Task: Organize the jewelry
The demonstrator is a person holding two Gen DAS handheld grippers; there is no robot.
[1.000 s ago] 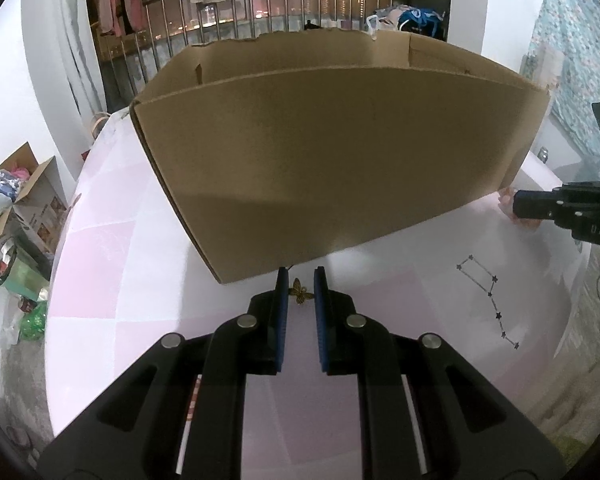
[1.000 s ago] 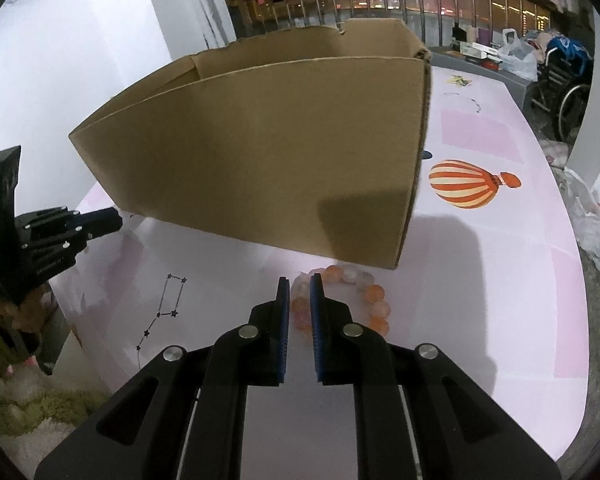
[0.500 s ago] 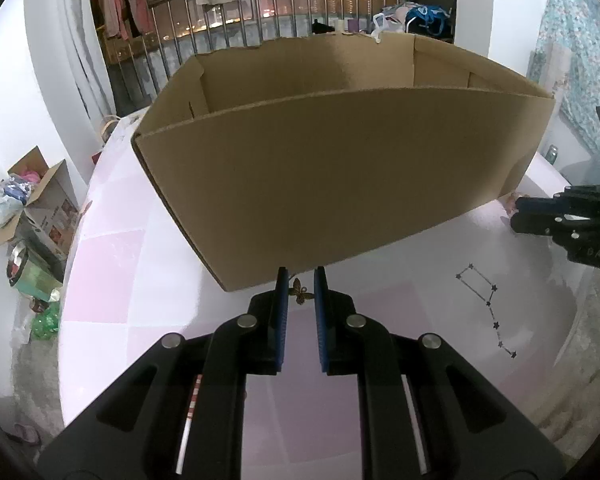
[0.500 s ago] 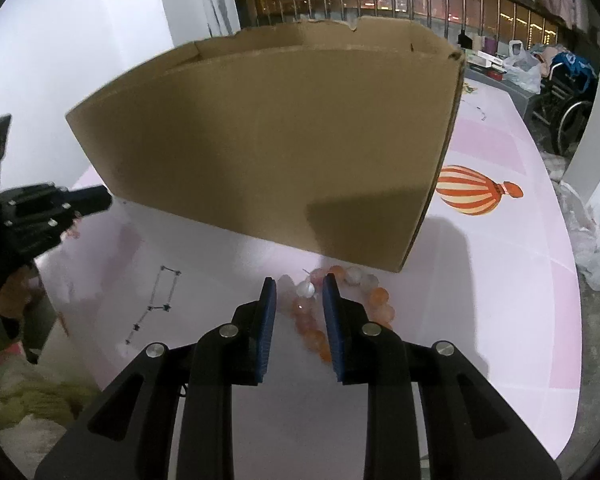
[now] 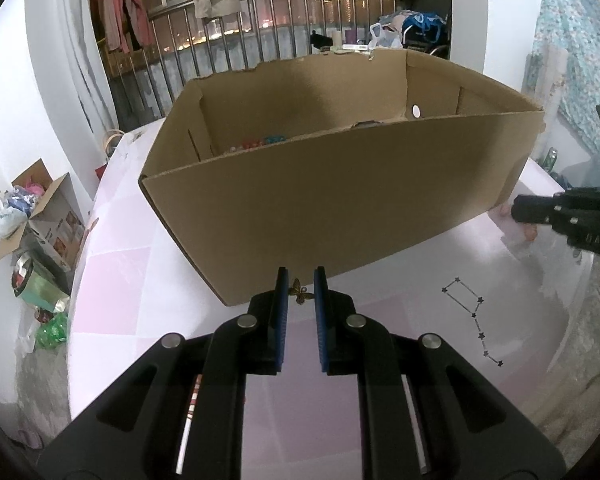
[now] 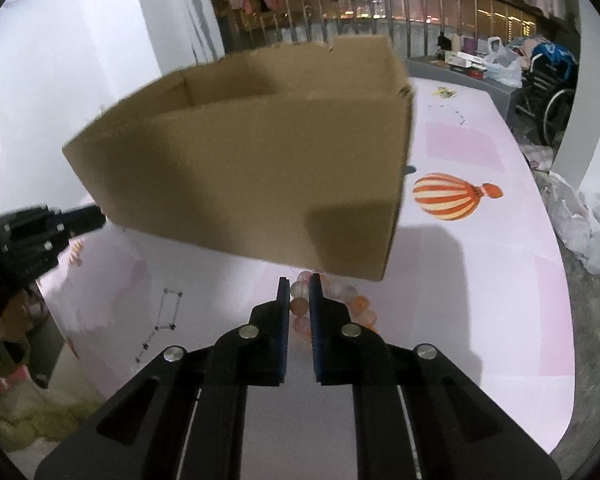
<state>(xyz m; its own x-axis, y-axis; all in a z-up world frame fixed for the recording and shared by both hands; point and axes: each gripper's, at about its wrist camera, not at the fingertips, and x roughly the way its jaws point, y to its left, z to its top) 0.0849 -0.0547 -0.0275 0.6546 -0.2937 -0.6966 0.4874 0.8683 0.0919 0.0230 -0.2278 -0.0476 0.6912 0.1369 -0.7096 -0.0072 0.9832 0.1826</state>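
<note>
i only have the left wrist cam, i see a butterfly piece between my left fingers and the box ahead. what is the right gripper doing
observer: the right gripper has its fingers closed on one side of an orange and white bead bracelet. The rest of the loop shows just right of the fingers.
operator: where is that relative to the box
observer: right in front of the near right corner of the cardboard box, at the edge of its shadow.
operator: anything else on that side
observer: only a striped hot-air balloon print on the pink table, right of the box.
</note>
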